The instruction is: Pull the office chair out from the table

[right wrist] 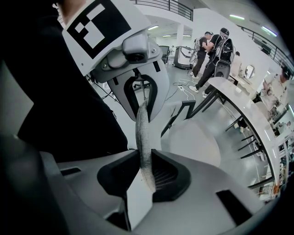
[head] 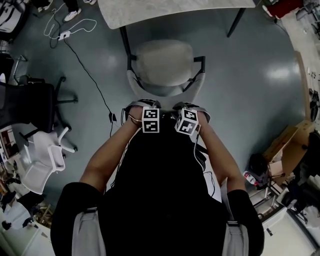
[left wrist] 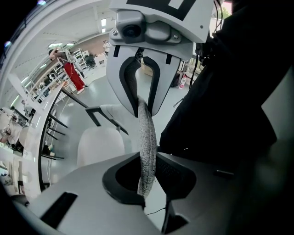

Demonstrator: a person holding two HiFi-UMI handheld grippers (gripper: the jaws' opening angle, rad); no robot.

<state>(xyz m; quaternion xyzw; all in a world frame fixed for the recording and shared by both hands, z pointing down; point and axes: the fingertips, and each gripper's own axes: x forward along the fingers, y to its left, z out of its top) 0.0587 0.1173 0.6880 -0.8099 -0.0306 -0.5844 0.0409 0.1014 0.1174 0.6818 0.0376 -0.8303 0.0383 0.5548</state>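
The office chair has a pale seat (head: 162, 62) and stands just in front of the grey table (head: 170, 10), its mesh backrest (head: 165, 98) towards me. My left gripper (head: 144, 105) and right gripper (head: 188, 107) sit side by side on the backrest's top edge. In the left gripper view my left gripper (left wrist: 147, 172) is shut on the grey mesh edge (left wrist: 146, 133), with the right gripper (left wrist: 140, 106) facing it. In the right gripper view the right gripper (right wrist: 146, 172) pinches the same mesh edge (right wrist: 142, 133), opposite the left gripper (right wrist: 142, 104).
A black chair (head: 30, 102) and a tipped white chair (head: 42, 160) stand at the left. A cable (head: 90, 75) runs over the floor beside the chair. Cardboard boxes (head: 290, 145) sit at the right. People (right wrist: 213, 50) stand beyond a long table (right wrist: 239, 98).
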